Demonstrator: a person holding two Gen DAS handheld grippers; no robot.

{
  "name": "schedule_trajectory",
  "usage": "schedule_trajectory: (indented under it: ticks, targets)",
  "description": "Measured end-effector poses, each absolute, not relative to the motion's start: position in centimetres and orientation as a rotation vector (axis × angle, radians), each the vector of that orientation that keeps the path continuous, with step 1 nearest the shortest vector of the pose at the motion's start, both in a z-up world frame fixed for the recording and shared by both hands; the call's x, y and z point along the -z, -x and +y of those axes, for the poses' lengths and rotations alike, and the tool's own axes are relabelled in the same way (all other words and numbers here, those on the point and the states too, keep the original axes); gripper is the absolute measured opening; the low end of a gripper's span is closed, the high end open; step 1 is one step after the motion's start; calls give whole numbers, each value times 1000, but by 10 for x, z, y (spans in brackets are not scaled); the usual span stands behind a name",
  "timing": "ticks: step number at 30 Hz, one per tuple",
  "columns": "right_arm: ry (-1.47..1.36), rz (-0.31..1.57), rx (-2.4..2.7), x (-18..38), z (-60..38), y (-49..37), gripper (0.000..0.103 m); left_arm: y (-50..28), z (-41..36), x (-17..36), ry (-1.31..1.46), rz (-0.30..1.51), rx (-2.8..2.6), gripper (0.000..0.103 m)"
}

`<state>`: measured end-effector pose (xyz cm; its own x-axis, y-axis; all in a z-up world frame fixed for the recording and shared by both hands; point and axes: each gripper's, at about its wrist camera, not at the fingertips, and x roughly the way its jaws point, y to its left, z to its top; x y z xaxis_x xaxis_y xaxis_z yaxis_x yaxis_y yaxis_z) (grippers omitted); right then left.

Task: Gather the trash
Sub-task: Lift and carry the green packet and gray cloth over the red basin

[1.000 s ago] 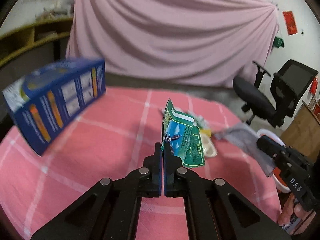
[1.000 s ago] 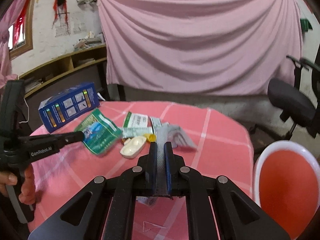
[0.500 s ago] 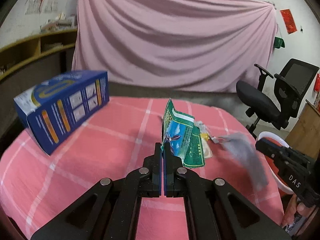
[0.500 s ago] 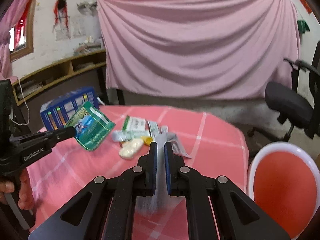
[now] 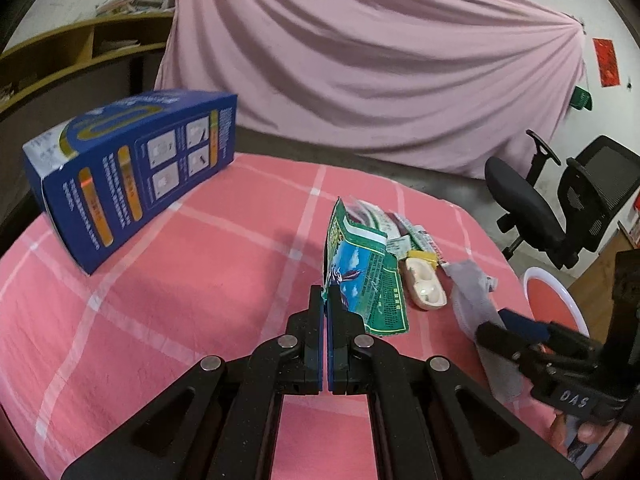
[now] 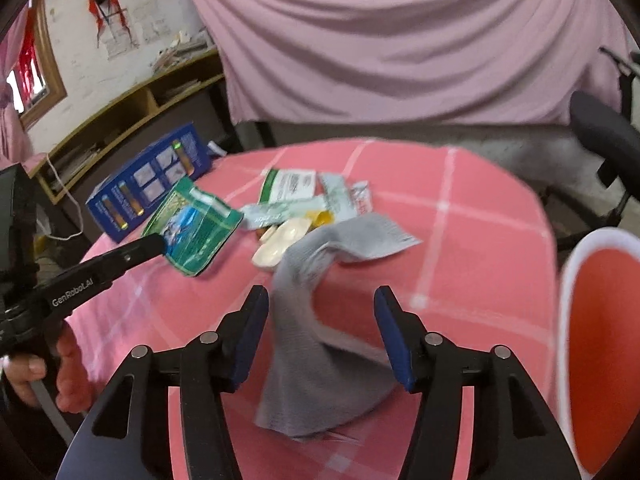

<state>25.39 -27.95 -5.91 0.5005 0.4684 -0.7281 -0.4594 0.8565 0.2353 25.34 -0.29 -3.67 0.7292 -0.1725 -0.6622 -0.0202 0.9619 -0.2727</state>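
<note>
The crumpled green-and-blue foil snack wrapper [image 5: 362, 280] stands pinched by one corner between the tight-closed jaws of the left gripper [image 5: 325, 296], lifted above the pink checked tablecloth [image 5: 192, 280]. The limp grey fabric sock [image 6: 320, 320] hangs blurred between the wide-spread blue-padded jaws of the right gripper [image 6: 320, 320]; whether it touches either pad is unclear. Beyond it lie a cream plastic earbud case [image 6: 282, 240] and flat white-green sachets [image 6: 292, 188]. A blue cardboard box [image 5: 132, 172] sits at the table's far left. A red basin with white rim [image 6: 600, 340] stands just off the table's right edge.
</note>
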Motion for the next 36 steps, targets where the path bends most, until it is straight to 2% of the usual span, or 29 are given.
schedule_trajectory:
  ticks: [3,5,6,7,10,16,28,36]
  targets:
    - [-27,928,-579,66,-273,-260,53,-254,0,38,286,765,84,0]
    - [-36,935,-572,68,-272,-262,41,-254,1,38,294,767,82,0]
    - [-38,939,-567,69,-271,-264,26,-254,2,37,296,767,82,0]
    - [-43,944,-565,70,-272,-264,18,-253,2,37,299,766,81,0]
    - [-52,921,-564,66,-274,-262,9,-248,2,33,296,741,77,0]
    - [-63,738,-566,41,-290,-241,8,-220,-3,14,265,588,25,0]
    - [-33,158,-431,-31,-351,-173,8,-185,-66,-50,185,275,104,0]
    - [-35,38,-244,-38,-406,-165,8,-193,-137,-70,88,219,267,0]
